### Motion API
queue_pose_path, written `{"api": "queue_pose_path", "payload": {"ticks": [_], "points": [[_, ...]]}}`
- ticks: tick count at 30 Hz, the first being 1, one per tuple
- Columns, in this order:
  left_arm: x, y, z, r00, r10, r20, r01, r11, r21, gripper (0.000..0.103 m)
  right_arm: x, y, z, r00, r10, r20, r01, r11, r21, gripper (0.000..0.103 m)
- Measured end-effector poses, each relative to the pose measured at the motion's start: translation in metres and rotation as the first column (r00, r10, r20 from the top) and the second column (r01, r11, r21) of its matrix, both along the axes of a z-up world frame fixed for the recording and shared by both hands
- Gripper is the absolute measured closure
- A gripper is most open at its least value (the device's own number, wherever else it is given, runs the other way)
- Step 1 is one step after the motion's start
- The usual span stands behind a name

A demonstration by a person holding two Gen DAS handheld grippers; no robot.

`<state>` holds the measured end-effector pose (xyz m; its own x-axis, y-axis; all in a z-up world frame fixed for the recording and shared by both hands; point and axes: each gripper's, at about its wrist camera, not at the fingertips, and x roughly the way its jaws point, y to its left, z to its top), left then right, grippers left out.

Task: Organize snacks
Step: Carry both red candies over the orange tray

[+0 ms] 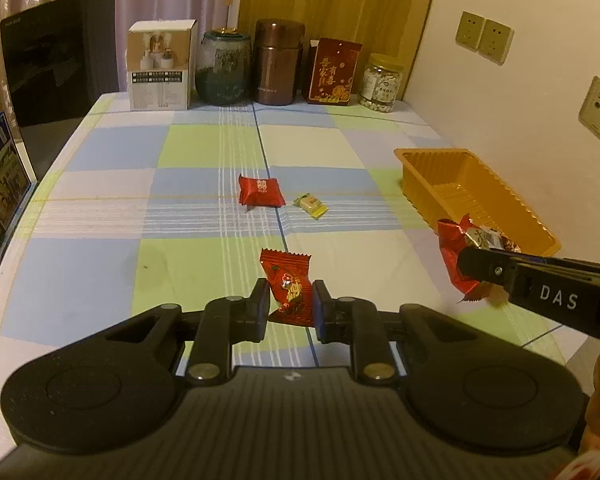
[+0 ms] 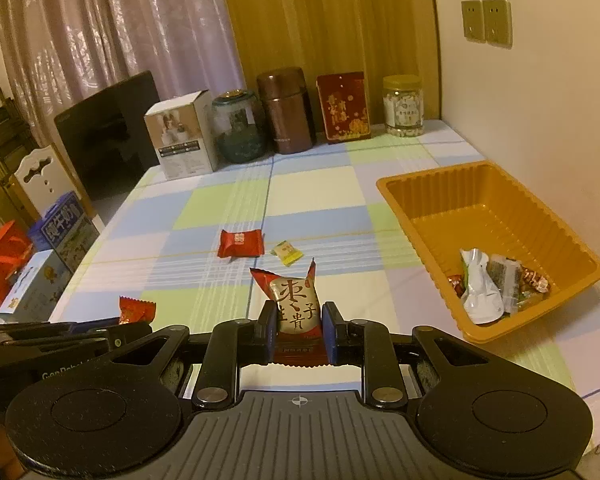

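Checked tablecloth (image 2: 320, 200); curtains (image 2: 120, 20) behind; sockets (image 1: 484, 36) on wall.

We see the tray (image 2: 420, 196) on the worktop (image 2: 320, 200), at its right edge, several wrapped snacks (image 2: 496, 284) in its near corner. Left of the tray lie two packets (image 2: 240, 243), side by side; behind it, containers (image 2: 286, 110) line the worktop's far edge.

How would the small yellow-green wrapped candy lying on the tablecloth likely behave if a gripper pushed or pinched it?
The yellow-green candy looks tiny and flat, so probably light and likely to slide on the tablecloth rather than roll. Its glossy wrapper may be slippery.
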<state>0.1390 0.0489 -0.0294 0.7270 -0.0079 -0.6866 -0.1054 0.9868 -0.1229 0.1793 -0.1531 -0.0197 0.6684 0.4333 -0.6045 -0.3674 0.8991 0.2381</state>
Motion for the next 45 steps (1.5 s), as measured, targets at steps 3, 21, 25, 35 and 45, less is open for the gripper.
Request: {"api": "queue_pose_path", "payload": {"ticks": [3, 21, 25, 35, 45], "points": [[-0.005, -0.002, 0.005, 1.0, -0.003, 0.009, 0.003, 1.0, 0.003, 0.084, -0.004, -0.003, 0.003, 1.0, 0.003, 0.006, -0.003, 1.0, 0.001, 0.079], [-0.006, -0.021, 0.02, 0.998, -0.055, 0.033, 0.055, 0.998, 0.003, 0.084, -0.01, -0.028, 0.01, 0.999, -0.035, 0.012, 0.035, 0.999, -0.007, 0.079], [-0.002, -0.029, 0.021, 0.997, -0.074, 0.033, 0.074, 0.997, 0.001, 0.084, -0.008, -0.037, 0.01, 0.998, -0.055, 0.011, 0.055, 0.998, -0.007, 0.079], [0.014, -0.058, 0.023, 0.99, -0.137, 0.031, 0.138, 0.99, -0.01, 0.084, -0.001, -0.067, 0.009, 0.992, -0.124, 0.004, 0.123, 0.992, 0.004, 0.079], [0.038, -0.098, 0.023, 0.976, -0.216, 0.036, 0.217, 0.976, -0.018, 0.084, 0.011, -0.113, 0.003, 0.975, -0.223, -0.004, 0.223, 0.975, 0.016, 0.079]]}}
